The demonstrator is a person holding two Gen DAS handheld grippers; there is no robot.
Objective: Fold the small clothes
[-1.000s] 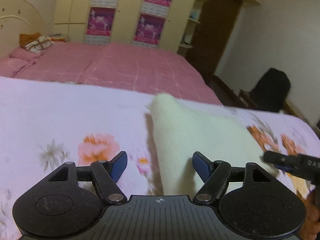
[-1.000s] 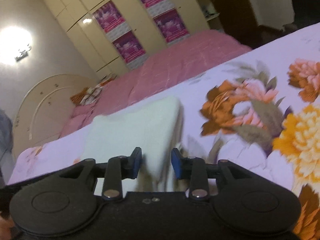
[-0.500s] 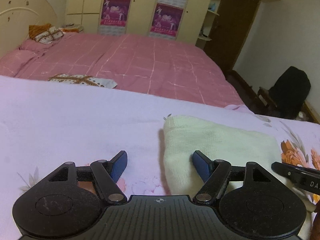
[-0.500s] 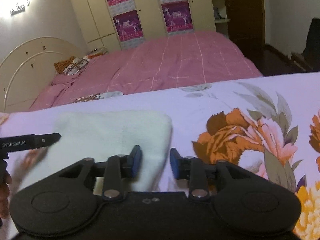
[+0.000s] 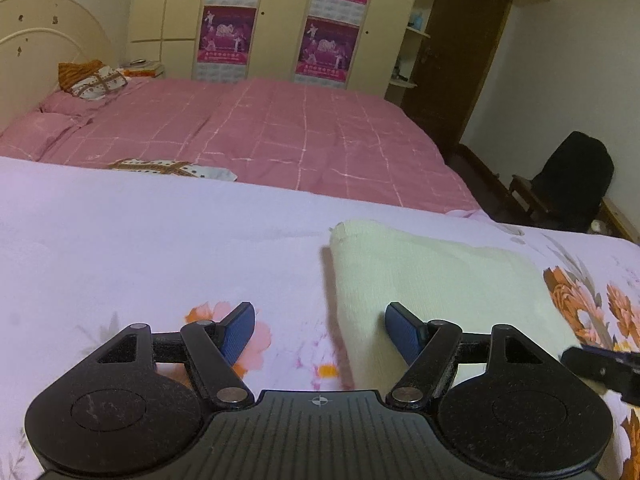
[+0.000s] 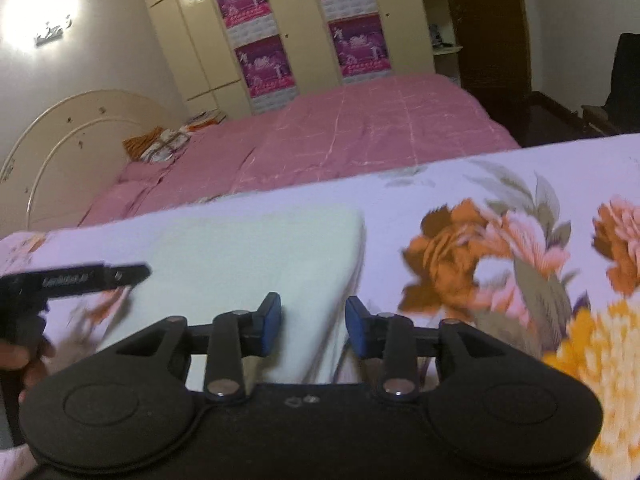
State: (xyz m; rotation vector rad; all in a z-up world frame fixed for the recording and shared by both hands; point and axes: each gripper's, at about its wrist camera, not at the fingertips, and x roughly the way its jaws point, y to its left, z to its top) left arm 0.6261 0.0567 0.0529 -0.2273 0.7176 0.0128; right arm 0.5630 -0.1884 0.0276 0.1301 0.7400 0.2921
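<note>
Cream cloth (image 5: 436, 280) already folded flat on floral bedsheet (image 5: 140, 248), both grippers' jaws released around its near corners, only tidying or restacking seemingly left.

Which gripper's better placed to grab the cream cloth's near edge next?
Right, probably. The right gripper has the folded cream cloth's near corner between its open jaws; the left gripper straddles the cloth's side edge, mostly over floral sheet.
</note>
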